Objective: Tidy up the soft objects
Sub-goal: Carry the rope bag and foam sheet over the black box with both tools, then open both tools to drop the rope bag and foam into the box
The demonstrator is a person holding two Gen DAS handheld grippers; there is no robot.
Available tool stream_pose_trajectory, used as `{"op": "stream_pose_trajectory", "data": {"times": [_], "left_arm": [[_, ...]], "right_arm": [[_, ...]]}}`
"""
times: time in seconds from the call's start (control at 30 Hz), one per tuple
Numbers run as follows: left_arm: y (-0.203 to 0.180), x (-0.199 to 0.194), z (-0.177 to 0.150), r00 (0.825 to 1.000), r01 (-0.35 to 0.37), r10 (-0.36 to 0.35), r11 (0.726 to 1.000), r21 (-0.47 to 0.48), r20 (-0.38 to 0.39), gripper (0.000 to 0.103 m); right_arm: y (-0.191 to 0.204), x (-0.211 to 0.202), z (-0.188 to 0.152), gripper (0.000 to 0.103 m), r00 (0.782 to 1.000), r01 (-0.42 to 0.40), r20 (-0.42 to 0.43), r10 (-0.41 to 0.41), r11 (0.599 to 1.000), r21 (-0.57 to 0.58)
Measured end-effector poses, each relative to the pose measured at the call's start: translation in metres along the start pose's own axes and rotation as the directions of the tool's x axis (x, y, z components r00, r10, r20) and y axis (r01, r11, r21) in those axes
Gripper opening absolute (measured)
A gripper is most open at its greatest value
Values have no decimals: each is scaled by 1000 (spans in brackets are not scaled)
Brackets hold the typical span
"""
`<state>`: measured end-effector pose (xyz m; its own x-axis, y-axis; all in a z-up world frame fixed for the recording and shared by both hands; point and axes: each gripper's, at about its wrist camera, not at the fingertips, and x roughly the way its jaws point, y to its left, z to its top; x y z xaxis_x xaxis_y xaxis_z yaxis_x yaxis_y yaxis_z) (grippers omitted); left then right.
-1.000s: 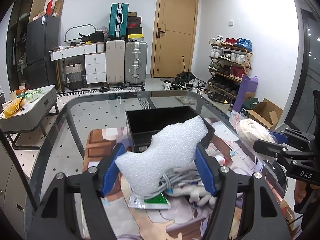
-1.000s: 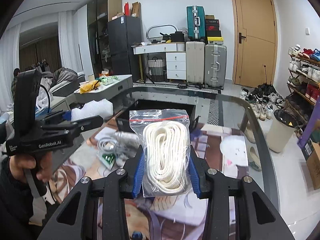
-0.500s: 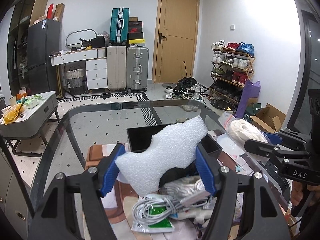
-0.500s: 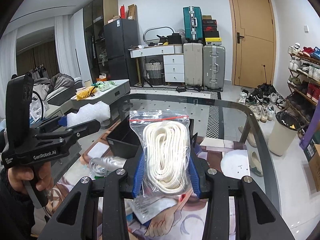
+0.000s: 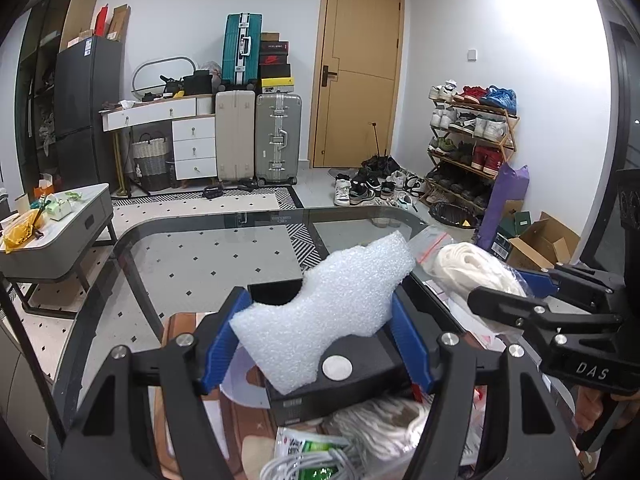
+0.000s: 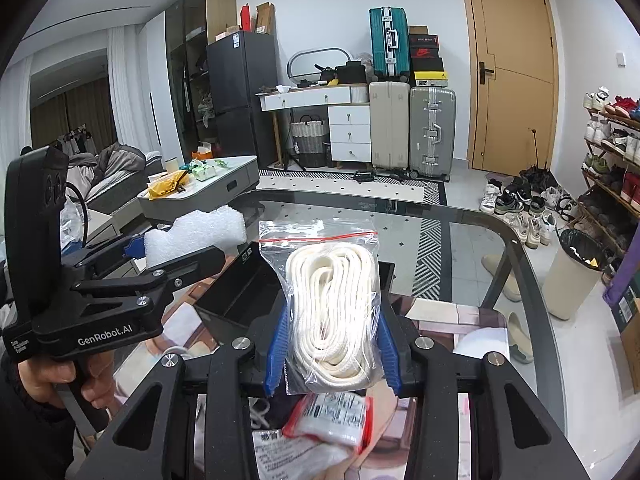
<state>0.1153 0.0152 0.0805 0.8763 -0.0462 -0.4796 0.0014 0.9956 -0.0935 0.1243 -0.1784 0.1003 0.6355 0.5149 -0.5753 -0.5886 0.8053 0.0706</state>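
Note:
My left gripper (image 5: pixel 320 320) is shut on a white foam piece (image 5: pixel 328 304), pinched between its blue pads. It hangs over an open black box (image 5: pixel 360 364) on the glass table. My right gripper (image 6: pixel 332 344) is shut on a clear zip bag of white rope (image 6: pixel 332 300), held upright above the box's (image 6: pixel 240 296) right end. In the right wrist view the left gripper (image 6: pixel 180 248) and its foam (image 6: pixel 196 232) sit to the left. The left wrist view has the right gripper (image 5: pixel 504 288) and its rope bag (image 5: pixel 472 268) at the right.
Near me on the table lie a bagged grey cable (image 5: pixel 308 456), loose white rope (image 5: pixel 380 420) and a small red-edged packet (image 6: pixel 332 416). The glass table's curved rim (image 5: pixel 200 224) runs ahead. Beyond it are suitcases, a shoe rack and a low side table (image 6: pixel 200 188).
Both grippers have moved forward with their loads. The black box, once ahead of them, now lies right beneath them. The grips have not changed.

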Motion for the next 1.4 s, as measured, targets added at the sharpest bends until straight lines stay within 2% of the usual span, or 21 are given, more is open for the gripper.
{"op": "stream_pose_trajectory", "data": {"times": [0.4,0.67,0.77,1.13,1.27,1.33,1.4], "left_arm": [[9,43,-3,998,-35,33,999,-27,-51,70],[3,71,-12,992,-79,79,997,5,-100,70],[2,75,-16,991,-79,81,997,24,-111,70],[-2,80,-17,984,-105,114,992,70,-138,71],[2,82,-18,981,-80,86,996,38,-172,75],[5,79,-18,982,-87,89,996,22,-169,86],[7,74,-17,983,-85,87,996,18,-160,91]], "right_arm": [[4,56,10,40,997,4,-71,-6,1000,-23],[4,91,2,40,990,22,-134,-31,997,-72],[7,100,1,40,988,42,-142,-58,993,-115],[4,125,2,40,973,19,-225,-51,989,-144],[1,119,2,49,979,4,-203,-34,989,-146],[1,112,3,53,984,24,-172,-50,988,-155],[2,104,2,62,987,52,-140,-75,986,-158]]}}
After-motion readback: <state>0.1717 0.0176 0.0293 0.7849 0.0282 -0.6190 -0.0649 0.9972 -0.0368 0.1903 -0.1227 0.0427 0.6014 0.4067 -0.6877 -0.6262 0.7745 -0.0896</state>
